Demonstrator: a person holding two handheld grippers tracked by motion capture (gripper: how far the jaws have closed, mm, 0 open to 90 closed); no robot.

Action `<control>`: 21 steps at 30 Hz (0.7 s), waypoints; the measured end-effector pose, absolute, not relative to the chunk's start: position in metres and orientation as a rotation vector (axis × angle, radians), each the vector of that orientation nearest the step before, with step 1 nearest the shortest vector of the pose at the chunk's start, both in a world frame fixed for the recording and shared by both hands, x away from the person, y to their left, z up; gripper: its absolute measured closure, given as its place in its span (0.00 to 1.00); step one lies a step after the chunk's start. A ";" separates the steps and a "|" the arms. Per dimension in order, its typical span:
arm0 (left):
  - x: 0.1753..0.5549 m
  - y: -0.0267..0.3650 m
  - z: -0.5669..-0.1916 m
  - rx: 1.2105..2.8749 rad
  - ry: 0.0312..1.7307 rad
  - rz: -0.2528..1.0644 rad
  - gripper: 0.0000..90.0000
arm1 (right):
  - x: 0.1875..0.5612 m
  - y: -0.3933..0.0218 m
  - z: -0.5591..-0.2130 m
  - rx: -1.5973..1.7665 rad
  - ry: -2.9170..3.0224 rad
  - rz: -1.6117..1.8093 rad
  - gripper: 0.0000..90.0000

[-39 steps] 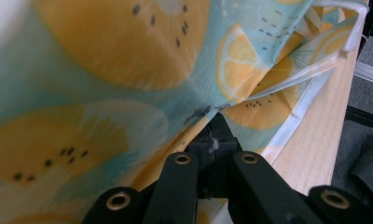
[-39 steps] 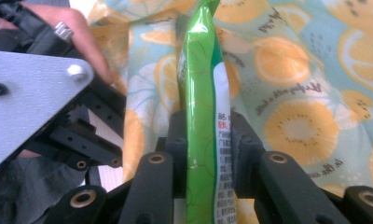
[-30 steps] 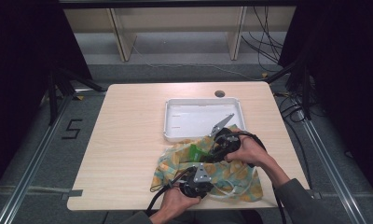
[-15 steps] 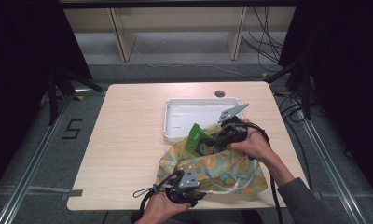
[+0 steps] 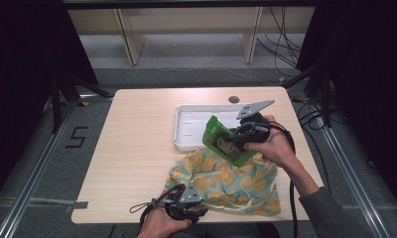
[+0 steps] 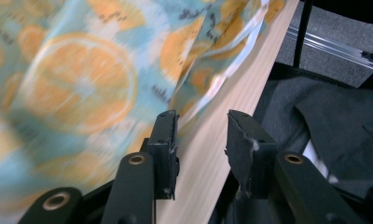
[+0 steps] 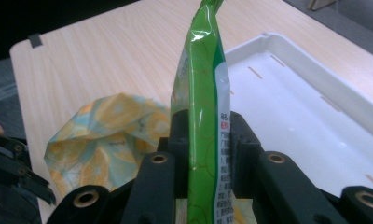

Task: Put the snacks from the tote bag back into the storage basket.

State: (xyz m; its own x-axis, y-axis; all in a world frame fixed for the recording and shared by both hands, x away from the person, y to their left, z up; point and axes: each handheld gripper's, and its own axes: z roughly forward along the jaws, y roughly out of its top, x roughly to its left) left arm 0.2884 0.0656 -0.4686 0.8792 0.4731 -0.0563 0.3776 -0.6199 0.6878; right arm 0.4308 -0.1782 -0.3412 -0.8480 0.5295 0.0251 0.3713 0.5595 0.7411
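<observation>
My right gripper [image 5: 231, 141] is shut on a green snack packet [image 5: 220, 140], held upright in the air above the orange-print cloth bag [image 5: 231, 181] and beside the white tray [image 5: 186, 109]. In the right gripper view both pads [image 7: 243, 135] press the packet [image 7: 201, 70] edge-on. My left gripper [image 5: 199, 210] sits at the table's front edge, by the bag's near left corner. Its jaws have just been opening, and in the left gripper view they [image 6: 201, 116] stand apart with only bare table between them; the cloth [image 6: 72, 84] lies just beyond the left jaw.
The tray [image 7: 292, 107] holds nothing and lies at the back right of the wooden table [image 5: 137, 148]. A round cable hole [image 5: 233, 99] is behind it. The bag's white drawstring [image 5: 236, 206] trails near the front edge. Black cables run from both grippers.
The right gripper has risen with the green packet, lifting it out of the bag. The left gripper has let go of the cloth, opened, and pulled back toward the front edge.
</observation>
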 end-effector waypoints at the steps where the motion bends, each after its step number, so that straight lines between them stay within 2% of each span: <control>1: 0.288 0.069 -0.469 2.302 0.619 0.162 0.70 | 0.431 -0.178 -0.338 0.772 2.584 1.157 0.84; 7: 0.286 0.091 -0.470 2.301 0.671 0.189 0.69 | 0.437 -0.181 -0.319 0.771 2.528 1.083 0.84; 12: 0.284 0.111 -0.467 2.263 0.739 0.206 0.65 | 0.450 -0.184 -0.305 0.775 2.458 0.974 0.84; 21: 0.281 0.135 -0.470 2.243 0.902 0.259 0.44 | 0.472 -0.183 -0.297 0.796 2.385 0.731 0.84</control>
